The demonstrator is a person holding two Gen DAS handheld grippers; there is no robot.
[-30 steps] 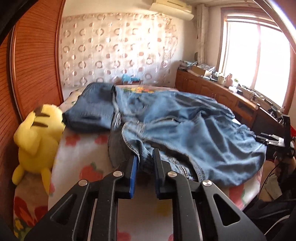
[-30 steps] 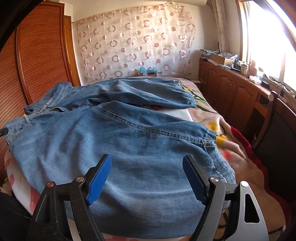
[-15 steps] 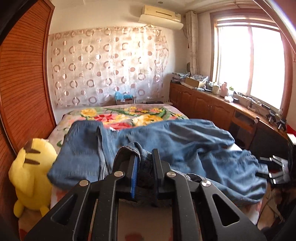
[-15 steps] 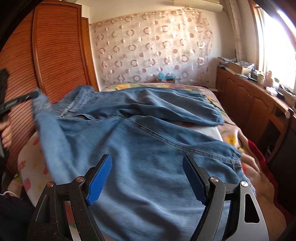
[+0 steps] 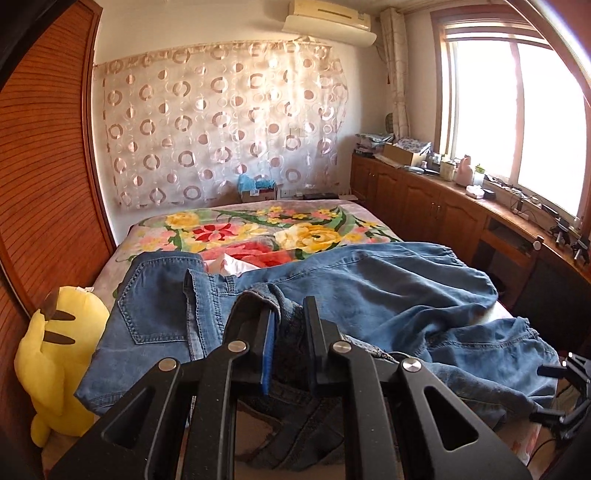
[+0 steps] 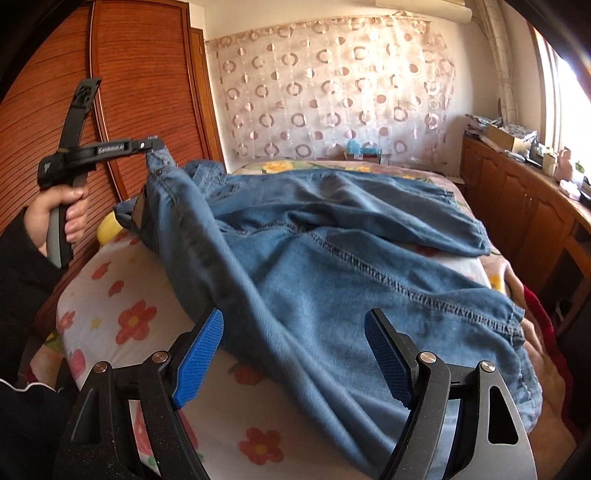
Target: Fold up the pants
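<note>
Bed [image 6: 99, 295] bears jeans [image 6: 332, 266]; left hand-held gripper [image 5: 288, 332] grips waistband

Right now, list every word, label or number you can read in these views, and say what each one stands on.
"Gen...AI", white lettering on the arm of the left claw; only the first and last letters are sure, the middle is blurred.
A white mark on the left claw's black body by the hand: too small to read.
Boxes on the wooden counter: print too small to read.
Jeans, air conditioner: no text legible.
</note>
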